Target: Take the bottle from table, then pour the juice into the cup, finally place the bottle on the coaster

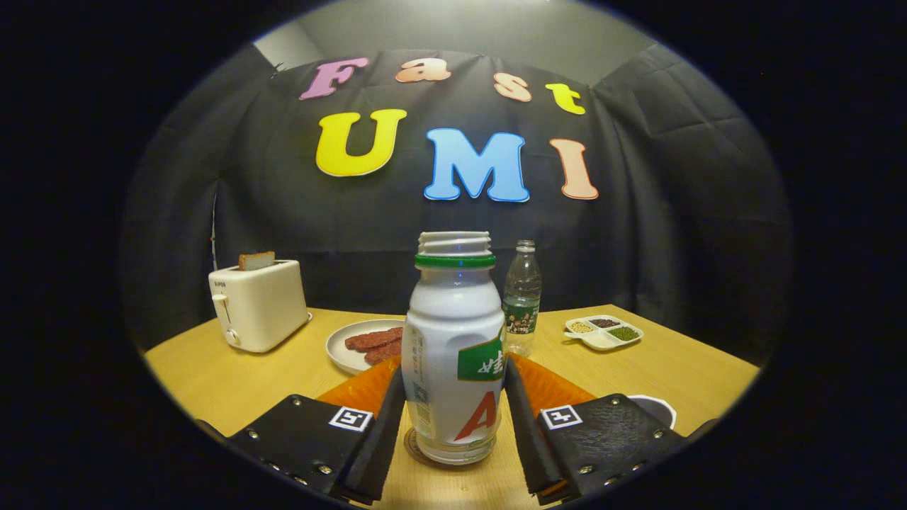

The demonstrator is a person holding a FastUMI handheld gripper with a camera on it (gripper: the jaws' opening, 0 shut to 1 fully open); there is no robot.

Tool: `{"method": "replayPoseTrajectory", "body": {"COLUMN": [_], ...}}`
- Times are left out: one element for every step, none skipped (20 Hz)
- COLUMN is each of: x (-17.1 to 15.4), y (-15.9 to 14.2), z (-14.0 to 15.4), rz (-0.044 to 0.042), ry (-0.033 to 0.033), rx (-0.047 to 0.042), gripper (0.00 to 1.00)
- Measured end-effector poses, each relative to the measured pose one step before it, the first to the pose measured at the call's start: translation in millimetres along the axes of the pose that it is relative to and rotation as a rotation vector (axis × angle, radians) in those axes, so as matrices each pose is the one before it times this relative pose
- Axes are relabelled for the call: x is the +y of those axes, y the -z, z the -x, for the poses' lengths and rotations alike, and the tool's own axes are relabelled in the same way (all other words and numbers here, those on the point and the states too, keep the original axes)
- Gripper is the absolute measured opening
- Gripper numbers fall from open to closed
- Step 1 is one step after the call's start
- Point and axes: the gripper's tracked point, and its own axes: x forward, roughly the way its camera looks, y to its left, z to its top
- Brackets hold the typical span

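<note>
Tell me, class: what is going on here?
A hand-held gripper has both fingers pressed on the sides of an open white bottle. The bottle stands upright on a round coaster on the table. A cup's rim shows beside one finger. A toaster and plate sit beyond.

The pale wooden table (pixel 212 382) carries a cream toaster (pixel 258 304), a white plate (pixel 340 347), an orange mat (pixel 361 389), a white capless bottle (pixel 453 340) on a round coaster (pixel 414 450), a clear plastic bottle (pixel 522 294), a white divided dish (pixel 602 333) and a white cup (pixel 655 407).
</note>
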Motion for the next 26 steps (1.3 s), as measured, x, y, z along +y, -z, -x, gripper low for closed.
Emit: {"method": "replayPoseTrajectory", "body": {"x": [2.32,3.12,2.05,0.56,-1.03,0.30,0.22,1.17,0.95,-0.67,0.20,0.36,-0.70,-0.28,-1.24,-1.13,-0.75,-0.35,-0.32,0.97,0.29,-0.69,-0.02,-0.14,-0.17,-0.59], "y": [2.18,0.71,0.46,3.90,1.44,2.50,0.65,1.07,2.29,1.95,1.58,-0.11,-1.72,2.19,-0.63,1.02,-0.51,0.57,-0.77,0.42,-0.01,-0.33,0.42,0.05,-0.06,0.93], "z": [-4.47,-7.85,-4.47,-3.53,-1.79,-1.54,-1.72,-3.29,-1.54,-2.70,-1.51,-0.18,-0.70,1.16,0.78,0.81,0.73,0.76,1.83,-0.39,1.37,-0.27,0.49,0.34,1.04,0.50], "rz": [0.01388,0.00364,-0.00237,-0.00557,-0.00554,-0.00027,-0.00178,-0.00341,-0.00283,-0.00262,0.00038,0.00164,-0.00304,-0.00627,-0.00651,-0.01345,-0.01349,-0.00979,0.00213,0.00487,0.00544,0.00382,-0.00001,-0.00505,-0.00708,-0.00947], "ry": [-0.00799,-0.00726,-0.00534,-0.00753,-0.00260,-0.00016,-0.00386,-0.00637,-0.00421,-0.00430,-0.00182,-0.00283,0.00016,-0.00061,0.00068,0.00017,-0.00086,-0.00257,-0.00248,-0.00399,-0.00210,-0.00032,0.00035,0.00015,0.00243,-0.00161], "rx": [0.00577,0.00264,0.00430,0.00396,0.00090,0.00034,-0.00221,0.00331,0.00456,0.00276,0.00353,-0.00670,-0.00535,-0.00290,-0.00722,-0.00495,-0.00714,-0.00605,-0.00380,-0.00107,-0.00105,-0.00036,0.00124,0.00299,0.00575,0.00281], "gripper": [0.72,0.72,0.72,0.72,0.72,0.72,0.72,0.72,0.72,0.72,0.72,0.72,0.72,0.72,0.72,0.72,0.72,0.72,0.72,0.72,0.72,0.73,0.75,0.77,0.77,0.80]}}
